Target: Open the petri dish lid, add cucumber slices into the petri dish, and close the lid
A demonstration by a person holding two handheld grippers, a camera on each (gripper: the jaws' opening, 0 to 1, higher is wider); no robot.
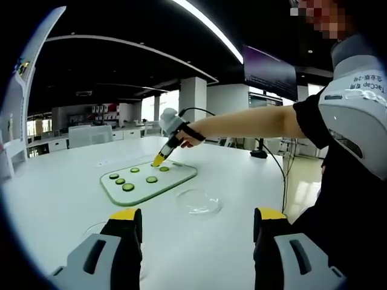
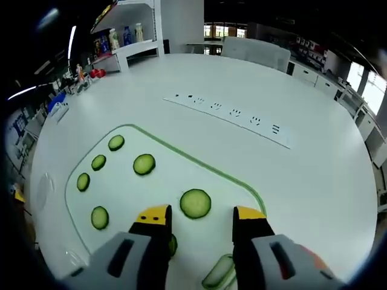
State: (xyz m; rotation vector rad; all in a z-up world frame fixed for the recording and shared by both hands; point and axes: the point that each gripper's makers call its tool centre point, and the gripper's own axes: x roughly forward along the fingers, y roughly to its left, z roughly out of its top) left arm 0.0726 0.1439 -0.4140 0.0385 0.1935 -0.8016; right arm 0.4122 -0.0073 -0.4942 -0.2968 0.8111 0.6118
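A clear petri dish (image 1: pixel 199 202) lies on the white table (image 1: pixel 60 193), just beyond my open left gripper (image 1: pixel 198 214), which holds nothing. Part of a second clear round piece (image 1: pixel 95 228) shows behind its left jaw. Farther off, a white cutting board (image 1: pixel 175 176) carries several cucumber slices (image 1: pixel 128 187). A person's hand holds my right gripper (image 1: pixel 159 159) tip-down over the board's far side. In the right gripper view, my right gripper (image 2: pixel 201 213) stands open just above the board (image 2: pixel 169 181), with one cucumber slice (image 2: pixel 195 203) lying between its yellow tips. More slices (image 2: pixel 144 164) lie to the left.
A row of flush power sockets (image 2: pixel 230 116) runs across the table beyond the board. The person's body (image 1: pixel 351 151) stands at the table's right edge, with a cable (image 1: pixel 281 169) trailing there. Shelves with bottles (image 2: pixel 121 36) and chairs stand far behind.
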